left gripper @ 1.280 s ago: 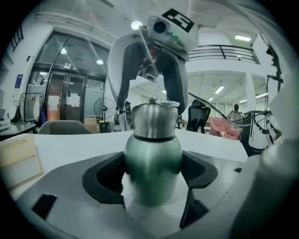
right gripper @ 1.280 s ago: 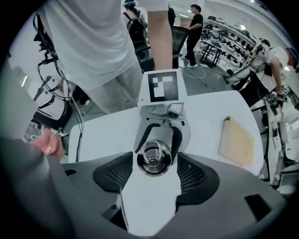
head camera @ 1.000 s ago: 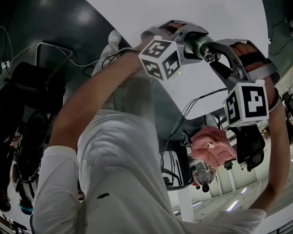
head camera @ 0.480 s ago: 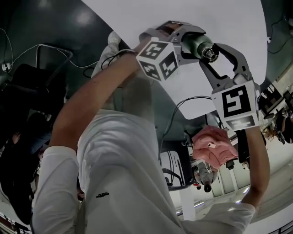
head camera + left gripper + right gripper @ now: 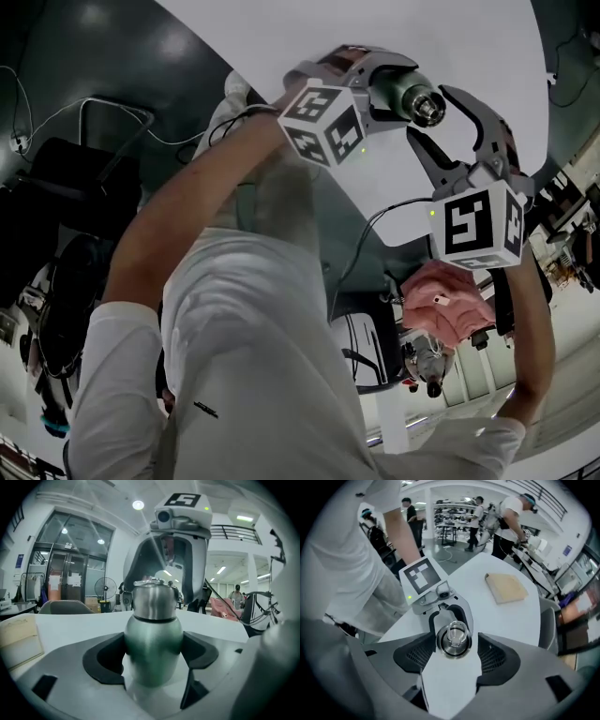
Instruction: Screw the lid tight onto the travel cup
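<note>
The green metal travel cup [image 5: 153,644] stands upright in the left gripper view, with my left gripper [image 5: 152,656] shut on its body. The silver lid [image 5: 154,599] sits on the cup's neck. In the head view the cup [image 5: 398,91] is held above the white table, my left gripper [image 5: 389,86] round it. My right gripper [image 5: 453,645] points down over the lid [image 5: 453,638]. Its jaws have just been opening. The lid lies between the pads [image 5: 415,656], with a slim gap on the right side.
The white table [image 5: 497,616] lies under the cup, and a tan flat block [image 5: 506,587] rests on it. Several people [image 5: 508,513] stand at benches beyond. A pink cloth [image 5: 441,305] hangs on a chair below the right arm.
My right gripper has rolled about the lid, so its marker cube now faces another way, and its jaws stand a little wider. The left gripper and the cup have stayed in place.
</note>
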A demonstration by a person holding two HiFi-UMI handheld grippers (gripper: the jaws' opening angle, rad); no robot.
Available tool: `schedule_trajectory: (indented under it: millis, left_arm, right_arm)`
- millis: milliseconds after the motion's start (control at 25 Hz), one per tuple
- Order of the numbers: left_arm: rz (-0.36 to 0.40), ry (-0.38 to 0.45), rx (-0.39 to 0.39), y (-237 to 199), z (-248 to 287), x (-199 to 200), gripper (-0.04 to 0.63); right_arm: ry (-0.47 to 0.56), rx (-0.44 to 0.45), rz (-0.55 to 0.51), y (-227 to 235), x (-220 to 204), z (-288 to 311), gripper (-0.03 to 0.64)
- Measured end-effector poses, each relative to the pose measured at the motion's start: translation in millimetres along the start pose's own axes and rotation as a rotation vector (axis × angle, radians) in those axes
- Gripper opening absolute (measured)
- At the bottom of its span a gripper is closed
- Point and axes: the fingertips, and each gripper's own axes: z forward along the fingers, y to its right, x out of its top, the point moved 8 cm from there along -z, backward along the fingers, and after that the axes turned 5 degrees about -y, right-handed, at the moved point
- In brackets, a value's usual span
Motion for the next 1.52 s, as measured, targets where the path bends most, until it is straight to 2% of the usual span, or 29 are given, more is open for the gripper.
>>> schedule_trajectory:
  millis: [80, 200, 280, 320, 360, 440, 520, 560, 760, 880, 1000, 1160, 1240, 1320, 1400, 1520]
  left_arm:
    - [0.002, 0.003, 0.001, -2, -3, 0, 0.362]
    - [0.002, 0.003, 0.004, -6, -6, 0, 0.362]
    - [0.0, 0.002, 0.004, -7, -7, 0, 0.362]
    - [-0.001, 0.002, 0.003, -7, -6, 0, 0.362]
    - [-0.001, 0.001, 0.003, -7, -6, 1, 0.362]
    - [0.0, 0.001, 0.002, -8, -6, 2, 0.362]
    - [0.003, 0.001, 0.006, -8, -6, 2, 0.362]
    - [0.004, 0.001, 0.009, -7, -6, 2, 0.362]
    - [-0.002, -0.002, 0.011, -3, -3, -2, 0.362]
    - [-0.004, -0.007, 0.016, -4, -4, -4, 0.362]
    - [-0.001, -0.018, 0.022, -6, -6, -6, 0.362]
    - [-0.017, -0.03, 0.019, -6, -4, -4, 0.364]
    - [-0.063, -0.087, 0.009, -8, -5, -7, 0.364]
    - [-0.074, -0.129, -0.003, -10, -9, -3, 0.364]
    - [-0.049, -0.132, -0.015, -9, -18, 9, 0.364]
    - [-0.034, -0.149, -0.022, -9, -32, 30, 0.364]
  right_arm:
    - [0.002, 0.024, -0.167, 3, 9, -4, 0.264]
    - [-0.046, 0.119, -0.424, 6, 18, -3, 0.264]
    - [-0.083, 0.162, -0.548, 8, 21, 2, 0.264]
    - [-0.098, 0.182, -0.581, 9, 22, 5, 0.262]
    - [-0.11, 0.204, -0.594, 10, 23, 6, 0.228]
    - [-0.122, 0.225, -0.583, 11, 23, 6, 0.224]
    - [-0.108, 0.207, -0.515, 12, 22, 5, 0.224]
    - [-0.094, 0.197, -0.446, 12, 21, 5, 0.224]
    - [-0.046, 0.113, 0.047, 12, 10, 7, 0.224]
    - [-0.043, 0.044, 0.225, 11, 11, 8, 0.222]
    - [-0.007, -0.02, 0.292, 8, 13, 10, 0.222]
    - [0.01, -0.053, 0.289, 6, 10, 9, 0.222]
    - [0.009, -0.071, 0.285, 5, 13, 10, 0.233]
    - [0.009, -0.096, 0.288, 3, 17, 9, 0.24]
    - [0.026, -0.115, 0.332, -1, 15, 0, 0.241]
    - [0.092, -0.161, 0.457, -3, 10, -23, 0.241]
